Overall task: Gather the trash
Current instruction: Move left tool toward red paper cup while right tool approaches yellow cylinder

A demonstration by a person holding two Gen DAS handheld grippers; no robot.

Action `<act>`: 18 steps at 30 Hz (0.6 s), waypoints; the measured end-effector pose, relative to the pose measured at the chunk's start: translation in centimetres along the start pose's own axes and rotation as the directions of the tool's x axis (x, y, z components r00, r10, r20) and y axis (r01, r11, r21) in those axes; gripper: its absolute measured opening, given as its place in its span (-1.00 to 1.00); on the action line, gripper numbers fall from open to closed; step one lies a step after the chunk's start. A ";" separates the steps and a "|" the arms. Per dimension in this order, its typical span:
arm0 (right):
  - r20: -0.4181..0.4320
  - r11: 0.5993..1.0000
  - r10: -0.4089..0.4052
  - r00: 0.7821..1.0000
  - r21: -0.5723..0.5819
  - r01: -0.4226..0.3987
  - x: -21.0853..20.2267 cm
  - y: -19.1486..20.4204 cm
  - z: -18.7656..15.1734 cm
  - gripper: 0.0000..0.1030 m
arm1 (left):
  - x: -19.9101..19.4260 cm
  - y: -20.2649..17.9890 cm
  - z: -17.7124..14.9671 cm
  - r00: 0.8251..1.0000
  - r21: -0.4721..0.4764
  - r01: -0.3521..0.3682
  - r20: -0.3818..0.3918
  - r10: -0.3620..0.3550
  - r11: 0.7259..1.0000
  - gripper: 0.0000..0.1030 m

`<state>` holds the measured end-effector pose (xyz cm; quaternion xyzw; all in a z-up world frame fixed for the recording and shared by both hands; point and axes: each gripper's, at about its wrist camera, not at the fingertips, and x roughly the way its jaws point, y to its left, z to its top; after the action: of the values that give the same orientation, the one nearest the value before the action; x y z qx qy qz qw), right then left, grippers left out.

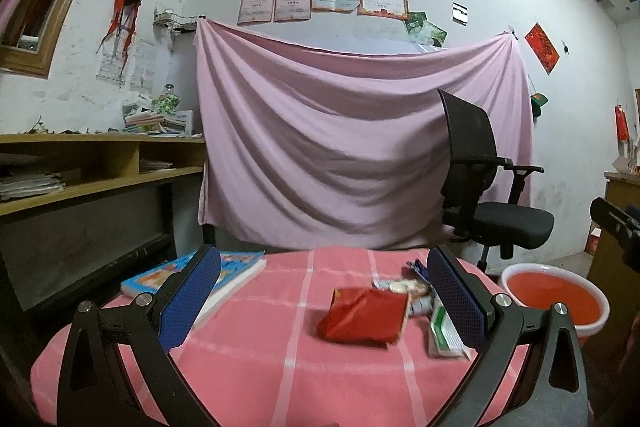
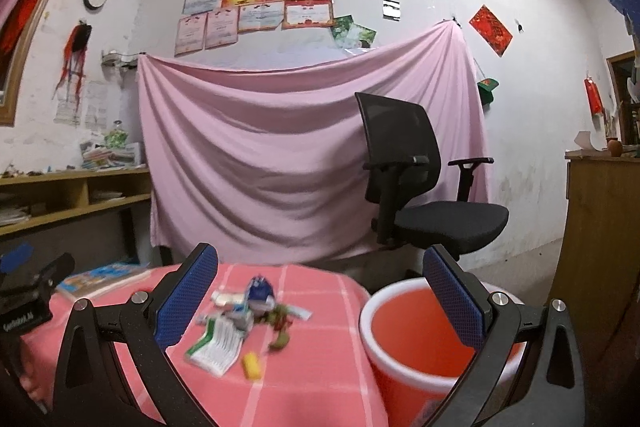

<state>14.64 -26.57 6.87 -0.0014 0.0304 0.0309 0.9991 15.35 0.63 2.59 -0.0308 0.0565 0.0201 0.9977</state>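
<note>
In the left wrist view a crumpled red wrapper [image 1: 362, 315] lies on the pink checked tablecloth [image 1: 248, 367]. My left gripper [image 1: 324, 301] is open, and the wrapper shows between its fingers, untouched. Behind the wrapper sit small wrappers [image 1: 404, 287] and a white-green packet [image 1: 444, 333]. In the right wrist view my right gripper [image 2: 320, 301] is open and holds nothing. Below it lie the white-green packet [image 2: 216, 341], a yellow scrap [image 2: 251, 365], a blue wrapper [image 2: 260, 291] and a green-brown scrap [image 2: 280, 327]. A red bucket [image 2: 400, 327] with a white rim stands right of the table.
A colourful book [image 1: 192, 275] lies at the table's far left corner. A black office chair [image 2: 420, 195] stands behind the table and the red bucket [image 1: 556, 299], in front of a pink sheet [image 2: 300, 147]. Wooden shelves [image 1: 80, 163] line the left wall. A wooden cabinet [image 2: 600, 227] is at right.
</note>
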 end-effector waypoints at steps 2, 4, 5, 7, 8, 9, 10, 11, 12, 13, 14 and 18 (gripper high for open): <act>0.005 1.000 0.023 1.000 -0.012 -0.023 0.8 0.3 0.0 1.00 | 1.2 0.1 0.1 1.000 -0.004 0.004 -0.001 -0.004 1.000 0.96; -0.001 0.998 0.050 0.999 -0.035 -0.050 1.7 0.6 -0.2 1.00 | 2.4 0.4 0.2 1.000 -0.004 0.010 -0.011 -0.011 1.000 0.96; -0.014 0.997 0.065 0.998 -0.047 -0.065 2.0 0.8 -0.5 1.00 | 3.1 0.5 0.2 1.000 -0.002 0.014 -0.023 -0.014 1.000 0.96; -0.046 0.995 0.085 0.995 -0.055 -0.087 2.7 1.0 -1.0 1.00 | 4.3 0.4 0.1 0.998 0.006 0.027 -0.060 -0.027 1.000 0.96; -0.071 0.993 0.099 0.992 -0.053 -0.103 3.1 1.0 -1.5 1.00 | 5.1 0.4 -0.1 0.995 0.005 0.041 -0.090 -0.040 0.999 0.96; -0.101 0.992 0.114 0.988 -0.047 -0.120 3.7 1.0 -1.9 1.00 | 5.6 0.4 -0.3 0.992 0.002 0.049 -0.118 -0.049 0.999 0.96; -0.132 0.990 0.125 0.983 -0.041 -0.132 4.2 1.0 -2.1 1.00 | 6.1 0.5 -0.4 0.989 -0.001 0.052 -0.137 -0.052 0.999 0.96; -0.158 0.989 0.134 0.978 -0.037 -0.142 4.7 0.9 -2.4 1.00 | 6.6 0.6 -0.5 0.985 -0.005 0.056 -0.161 -0.056 0.998 0.96; -0.194 0.988 0.147 0.970 -0.027 -0.155 5.4 0.8 -2.6 1.00 | 7.3 0.6 -0.6 0.979 -0.014 0.069 -0.193 -0.070 0.998 0.96; -0.220 0.986 0.156 0.963 -0.016 -0.164 5.9 0.6 -2.7 1.00 | 7.7 0.7 -0.7 0.974 -0.021 0.080 -0.212 -0.083 0.997 0.96; -0.239 0.986 0.163 0.957 -0.005 -0.169 6.3 0.5 -2.7 1.00 | 8.4 0.6 -0.9 0.964 -0.032 0.099 -0.244 -0.104 0.995 0.96; -0.317 0.985 0.172 0.933 0.025 -0.173 7.4 0.2 -3.1 1.00 | 10.3 -0.1 -1.7 0.918 -0.050 0.152 -0.364 -0.160 0.987 0.96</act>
<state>21.80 -25.91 3.31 -0.0056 0.1909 0.1180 0.9745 25.42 0.82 -0.31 -0.0485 0.2387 -0.0649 0.9677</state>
